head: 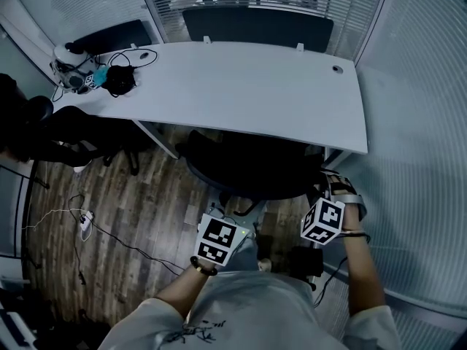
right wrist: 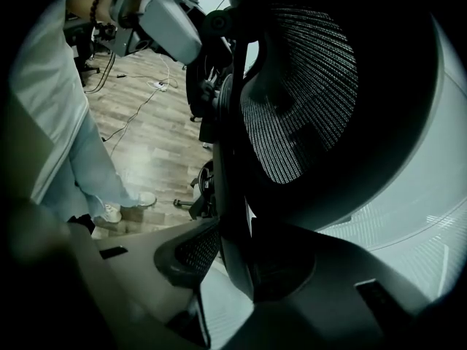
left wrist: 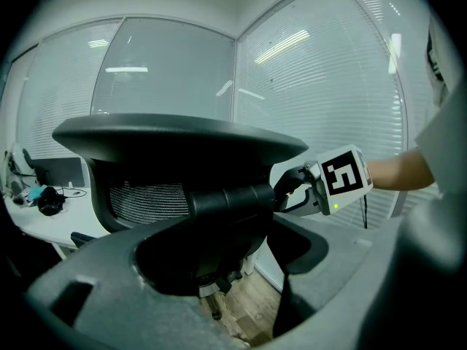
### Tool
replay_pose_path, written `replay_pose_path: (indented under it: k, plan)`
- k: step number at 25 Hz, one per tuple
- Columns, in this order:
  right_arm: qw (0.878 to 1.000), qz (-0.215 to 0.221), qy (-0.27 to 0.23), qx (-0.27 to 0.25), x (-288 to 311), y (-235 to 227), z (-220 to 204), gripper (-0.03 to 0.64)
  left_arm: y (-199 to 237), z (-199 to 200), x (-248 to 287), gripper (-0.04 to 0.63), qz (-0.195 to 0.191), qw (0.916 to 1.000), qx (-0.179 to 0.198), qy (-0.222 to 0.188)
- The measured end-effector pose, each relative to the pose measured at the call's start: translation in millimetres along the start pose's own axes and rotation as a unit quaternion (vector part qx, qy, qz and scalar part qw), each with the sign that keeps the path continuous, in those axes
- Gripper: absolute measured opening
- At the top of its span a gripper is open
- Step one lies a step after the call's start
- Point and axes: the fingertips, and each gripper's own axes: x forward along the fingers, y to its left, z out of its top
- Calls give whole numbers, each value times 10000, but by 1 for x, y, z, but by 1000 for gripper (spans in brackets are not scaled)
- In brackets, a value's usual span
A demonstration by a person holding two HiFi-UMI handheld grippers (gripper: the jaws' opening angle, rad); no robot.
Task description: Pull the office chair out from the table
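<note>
I am looking down at the white table (head: pixel 277 93). The black office chair (head: pixel 248 170) is sitting tucked under its near edge, toward the right end, with its back sticking out toward me. I am clamping the left tongs (right wrist: pixel 215 22) on a dark bar behind the chair's back. The right tongs (left wrist: pixel 290 188) are pinching the back's side edge, jaws partway apart.

Right hand-held gripper (right wrist: pixel 235 268) clamped on the back-frame edge of the office chair (right wrist: pixel 299 100), mesh rising above the jaws. Up left, left hand-held gripper (right wrist: pixel 197 20) at the same chair. Left of the jaws: trouser leg (right wrist: pixel 87 159), shoe (right wrist: pixel 117 211), wooden floor (right wrist: pixel 157 122).
</note>
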Motion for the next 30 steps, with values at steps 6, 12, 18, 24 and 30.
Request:
replay_pose_path:
  k: [6,12,18,24,30]
  plan:
    - [10000,70,33,-1,-14,16,3,129,-11,-5,-18,295,22,10000,-17,-13]
    - [9999,118,39,-8,-28,32,3,129,-27,-11,-35,295,46,10000,-11,-63]
    - [9999,110,-3,-54,-40,49,3,129,-39,-20,-50,295,83,10000,-45,-25]
    - [9999,109,-53,-49,-51,65,6,129,-48,-29,-65,295,118,9999,-54,10]
    - [9999,130,-103,-45,-61,79,9,129,-57,-34,-81,295,125,9999,-87,-14]
